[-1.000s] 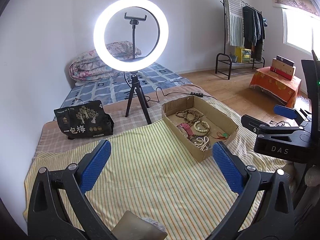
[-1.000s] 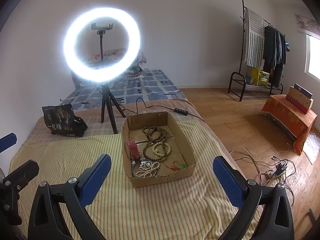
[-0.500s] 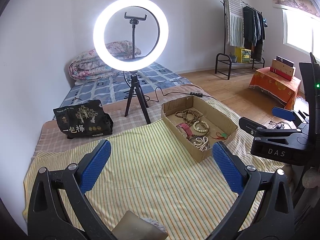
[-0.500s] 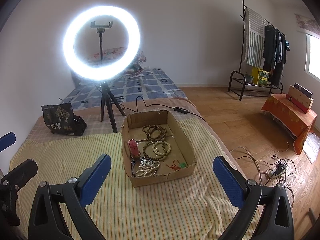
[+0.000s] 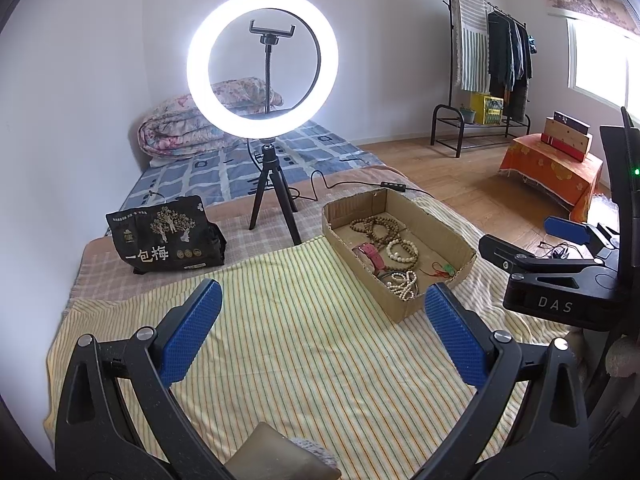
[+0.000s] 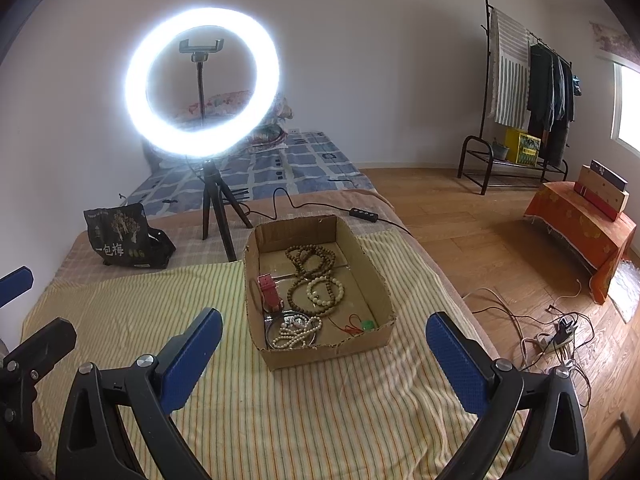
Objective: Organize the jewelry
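Cardboard box (image 6: pixel 320 344) w/ beads sits dead ahead of right gripper (image 6: pixel 324 354), long axis running away. Left gripper (image 5: pixel 323 330) has it off to the right; both released, empty.

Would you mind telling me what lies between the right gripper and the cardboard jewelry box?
Only bare striped yellow cloth separates the open right gripper from the shallow brown cardboard box; the right wrist view shows this.
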Available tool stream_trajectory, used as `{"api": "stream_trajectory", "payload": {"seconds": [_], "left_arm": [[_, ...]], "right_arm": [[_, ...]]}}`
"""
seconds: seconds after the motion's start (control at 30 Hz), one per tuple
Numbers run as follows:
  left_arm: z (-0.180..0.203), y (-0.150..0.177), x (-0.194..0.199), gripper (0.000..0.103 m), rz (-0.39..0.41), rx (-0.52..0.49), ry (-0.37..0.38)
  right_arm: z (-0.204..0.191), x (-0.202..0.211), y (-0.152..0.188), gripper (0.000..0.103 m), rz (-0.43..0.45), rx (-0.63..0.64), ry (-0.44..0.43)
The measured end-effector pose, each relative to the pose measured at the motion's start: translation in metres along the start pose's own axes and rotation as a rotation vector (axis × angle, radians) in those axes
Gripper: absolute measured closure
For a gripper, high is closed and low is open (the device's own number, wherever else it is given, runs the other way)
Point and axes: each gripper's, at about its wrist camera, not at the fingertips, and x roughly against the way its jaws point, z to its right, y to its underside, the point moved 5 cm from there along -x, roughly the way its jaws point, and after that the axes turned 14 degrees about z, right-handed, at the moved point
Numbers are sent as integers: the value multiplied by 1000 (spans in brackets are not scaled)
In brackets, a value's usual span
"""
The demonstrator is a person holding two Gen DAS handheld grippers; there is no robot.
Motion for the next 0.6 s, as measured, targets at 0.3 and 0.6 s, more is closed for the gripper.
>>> {"api": "stream_trajectory", "payload": {"seconds": [0.3, 0.6], "left_arm": [[5, 4, 1, 0, -1, -9, 0], [6, 10, 5, 0, -5, 2, -2]], "right_arm": [[-3, -1, 1, 0, -10, 2, -9], [-4, -2, 2, 0, -10, 4, -5]]}}
